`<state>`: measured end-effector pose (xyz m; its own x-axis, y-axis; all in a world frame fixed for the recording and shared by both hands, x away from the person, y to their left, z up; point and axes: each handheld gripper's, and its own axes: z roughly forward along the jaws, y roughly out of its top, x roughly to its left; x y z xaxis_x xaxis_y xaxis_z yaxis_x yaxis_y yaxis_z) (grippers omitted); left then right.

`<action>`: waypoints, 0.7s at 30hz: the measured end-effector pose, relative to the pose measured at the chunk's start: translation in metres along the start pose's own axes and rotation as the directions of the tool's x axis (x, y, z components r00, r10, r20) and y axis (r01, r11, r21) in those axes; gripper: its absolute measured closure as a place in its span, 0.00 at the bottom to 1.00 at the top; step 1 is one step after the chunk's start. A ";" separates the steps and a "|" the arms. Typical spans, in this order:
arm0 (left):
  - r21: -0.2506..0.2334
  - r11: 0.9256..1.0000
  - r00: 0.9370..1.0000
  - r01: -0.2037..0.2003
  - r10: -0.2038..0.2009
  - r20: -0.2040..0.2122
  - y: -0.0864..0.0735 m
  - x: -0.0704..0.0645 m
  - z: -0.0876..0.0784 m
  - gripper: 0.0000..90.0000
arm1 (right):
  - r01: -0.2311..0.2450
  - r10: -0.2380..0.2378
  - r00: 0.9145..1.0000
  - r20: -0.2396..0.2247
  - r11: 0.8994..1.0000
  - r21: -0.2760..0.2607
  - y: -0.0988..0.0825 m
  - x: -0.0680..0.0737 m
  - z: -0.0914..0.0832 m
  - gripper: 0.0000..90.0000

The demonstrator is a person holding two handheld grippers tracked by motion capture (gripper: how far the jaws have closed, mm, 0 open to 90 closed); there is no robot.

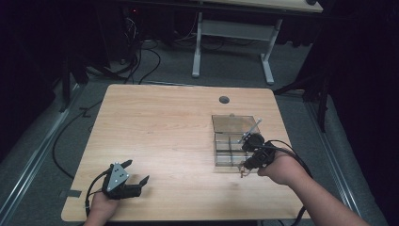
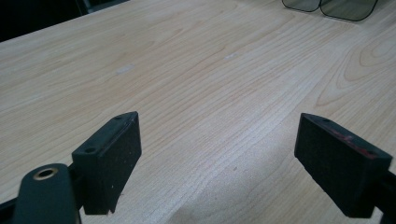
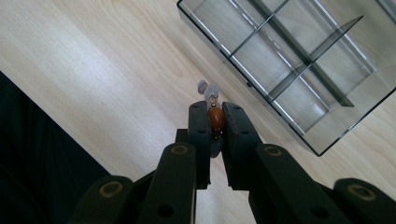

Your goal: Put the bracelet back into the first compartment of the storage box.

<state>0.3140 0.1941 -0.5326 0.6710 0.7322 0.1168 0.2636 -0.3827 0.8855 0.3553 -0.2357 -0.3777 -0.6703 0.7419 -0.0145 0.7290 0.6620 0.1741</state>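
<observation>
1. The right gripper view shows the right tongs (image 3: 216,122) pinching a small brown bead charm (image 3: 215,116).
2. The high view places them at the clear divided box (image 1: 226,157), right side of the surface (image 1: 160,132).
3. The left tongs (image 2: 219,163) gape wide, near left.

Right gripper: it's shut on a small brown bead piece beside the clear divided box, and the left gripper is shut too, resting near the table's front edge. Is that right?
Not quite. The left gripper is open: the left gripper view shows its two pads wide apart with bare table between them. The rest holds: the right gripper is shut on the small brown bead piece, beside the clear divided box.
</observation>
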 end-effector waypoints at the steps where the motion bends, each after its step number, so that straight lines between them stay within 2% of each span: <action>1: 0.000 1.000 1.000 0.001 -0.001 0.001 0.000 0.000 0.000 0.17 | 0.004 -0.004 1.000 0.004 1.000 -0.004 0.002 0.000 -0.001 0.92; 5: 0.000 1.000 1.000 0.001 -0.001 0.001 0.000 0.000 0.000 0.17 | -0.011 0.011 1.000 0.001 1.000 -0.009 0.009 -0.002 -0.008 0.92; 7: 0.000 1.000 1.000 0.002 -0.002 0.002 0.000 0.000 0.000 0.17 | 0.002 -0.002 1.000 0.003 1.000 -0.014 0.010 -0.003 -0.009 0.92; 15: -0.001 1.000 1.000 0.001 -0.001 0.002 0.000 0.000 0.000 0.17 | -0.009 0.009 1.000 0.006 1.000 -0.022 0.024 -0.011 -0.019 0.92; 16: -0.001 1.000 1.000 0.002 -0.002 0.002 0.000 0.000 0.000 0.17 | -0.046 0.046 0.999 0.005 0.999 -0.011 0.026 -0.009 -0.021 0.92; 18: -0.001 1.000 1.000 0.002 -0.002 0.002 0.000 0.000 0.000 0.17 | -0.008 0.009 1.000 0.003 1.000 -0.029 0.030 -0.014 -0.022 0.92; 21: -0.001 1.000 1.000 0.001 -0.001 0.001 0.000 0.000 0.000 0.17 | -0.024 0.024 1.000 -0.002 0.999 -0.029 0.035 -0.016 -0.023 0.92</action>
<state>0.3140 0.1944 -0.5326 0.6715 0.7319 0.1157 0.2630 -0.3815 0.8862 0.3882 -0.2266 -0.3491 -0.6528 0.7575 -0.0088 0.7406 0.6406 0.2028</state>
